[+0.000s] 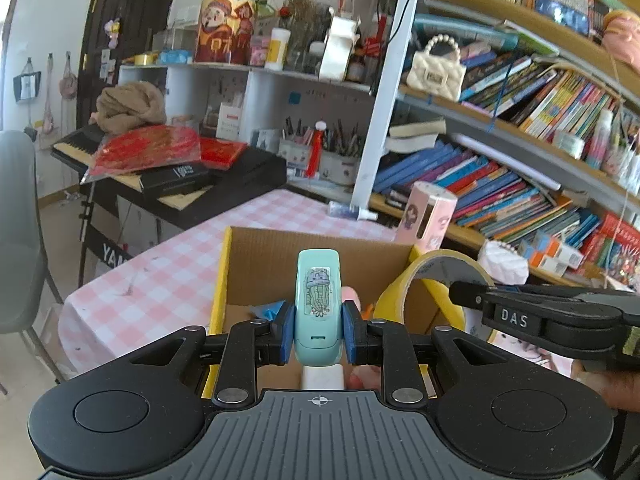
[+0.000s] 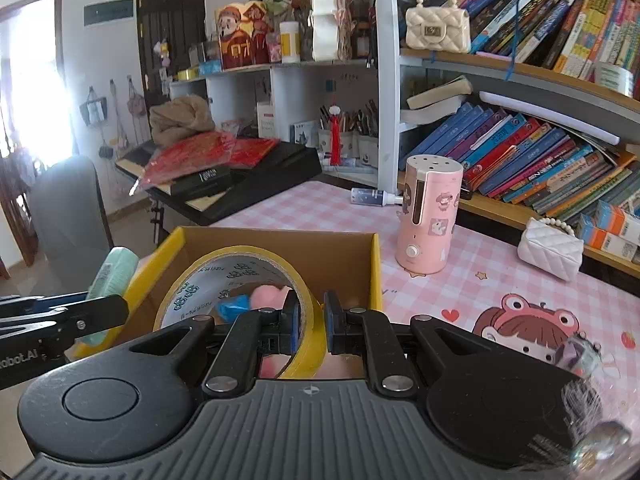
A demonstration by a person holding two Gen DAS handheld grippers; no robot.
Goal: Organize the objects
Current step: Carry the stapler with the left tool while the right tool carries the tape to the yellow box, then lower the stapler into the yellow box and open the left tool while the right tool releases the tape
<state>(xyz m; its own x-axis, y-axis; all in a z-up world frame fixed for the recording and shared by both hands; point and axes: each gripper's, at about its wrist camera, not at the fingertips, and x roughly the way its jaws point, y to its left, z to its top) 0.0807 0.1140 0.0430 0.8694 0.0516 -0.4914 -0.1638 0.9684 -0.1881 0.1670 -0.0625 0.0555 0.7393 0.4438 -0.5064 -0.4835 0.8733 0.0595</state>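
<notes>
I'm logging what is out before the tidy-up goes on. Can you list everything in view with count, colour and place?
cardboard box: one, brown with yellow rim, on the table in front of both tongs
tape roll: one, yellow, over the box, held by its wall
mint device: one, mint green with a sticker, upright over the box
soft items: pink and blue, inside the box, count unclear
pink cylinder: one, upright on the table right of the box
white purse: one, on the table by the bookshelf
table: one, pink-checked cloth
left tongs: shut on the mint device
right tongs: shut on the tape roll
</notes>
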